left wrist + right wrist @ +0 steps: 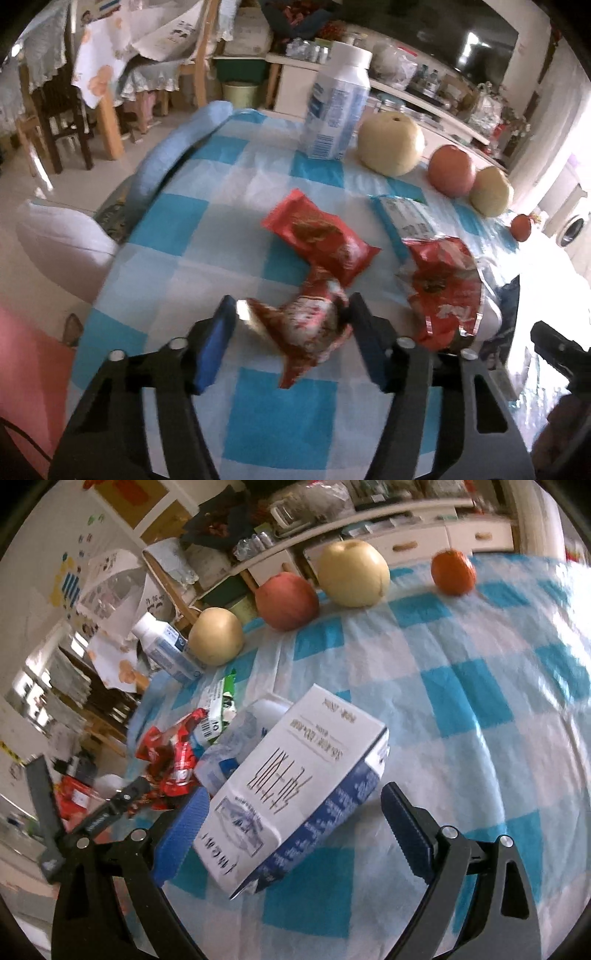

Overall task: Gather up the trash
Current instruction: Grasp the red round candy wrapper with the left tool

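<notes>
The left tool (291, 332) stood half closed around a crumpled red wrapper (306, 332); its right pad touched the wrapper, the left pad (218, 343) stood just clear. The wrapper's long axis ran from 7 toward 1 o'clock. The right tool (295, 830) gaped wide around a white carton (295, 797), gripping nothing; the carton's top pointed toward 1 o'clock. Both lay on a desk under a blue-checked cloth (480, 701), with fruit and cluttered shelves at 12 o'clock.
</notes>
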Demonstrator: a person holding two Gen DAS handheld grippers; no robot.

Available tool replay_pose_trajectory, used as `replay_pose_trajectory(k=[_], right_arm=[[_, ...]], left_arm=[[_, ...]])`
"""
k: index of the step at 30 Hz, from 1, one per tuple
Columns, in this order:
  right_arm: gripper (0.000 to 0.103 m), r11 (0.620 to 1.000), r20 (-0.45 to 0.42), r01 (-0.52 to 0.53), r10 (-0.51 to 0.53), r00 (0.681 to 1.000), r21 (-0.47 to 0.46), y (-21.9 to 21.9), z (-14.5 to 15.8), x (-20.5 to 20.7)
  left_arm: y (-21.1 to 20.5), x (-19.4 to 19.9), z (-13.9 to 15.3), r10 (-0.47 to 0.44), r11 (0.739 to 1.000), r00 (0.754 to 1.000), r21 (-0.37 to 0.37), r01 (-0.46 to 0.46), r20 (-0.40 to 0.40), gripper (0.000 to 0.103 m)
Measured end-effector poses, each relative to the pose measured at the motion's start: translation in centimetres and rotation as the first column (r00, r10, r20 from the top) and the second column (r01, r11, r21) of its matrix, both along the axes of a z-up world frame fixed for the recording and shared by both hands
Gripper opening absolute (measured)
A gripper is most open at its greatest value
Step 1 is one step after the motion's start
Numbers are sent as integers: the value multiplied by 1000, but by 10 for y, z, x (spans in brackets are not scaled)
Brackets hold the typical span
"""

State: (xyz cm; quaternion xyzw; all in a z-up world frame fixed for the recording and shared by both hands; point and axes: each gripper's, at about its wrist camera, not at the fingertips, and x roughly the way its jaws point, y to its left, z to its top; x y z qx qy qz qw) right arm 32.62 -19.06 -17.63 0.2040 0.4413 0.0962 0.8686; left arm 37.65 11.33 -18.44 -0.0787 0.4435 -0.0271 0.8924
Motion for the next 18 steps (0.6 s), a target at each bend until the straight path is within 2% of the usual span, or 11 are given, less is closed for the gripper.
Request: replay_pose_trajectory(k=[3, 9, 15, 18], right_arm=[[93, 999, 13, -14, 15, 1000, -53, 4, 2, 3], [93, 984, 31, -51, 57, 998, -171, 15, 2, 6], [93, 945, 60, -56, 80, 995, -322, 14, 9, 5], [93, 926, 60, -27, 54, 997, -377, 4, 9, 5]], left_arm=[[-12, 0, -1, -42, 999, 999, 20, 42, 1, 58], [-37, -9, -2, -150, 989, 989, 0, 150, -11, 57], [-73, -23, -1, -312, 950, 950, -27, 311, -29, 57], [-75, -25, 1, -341, 940, 940, -32, 339, -37, 57]])
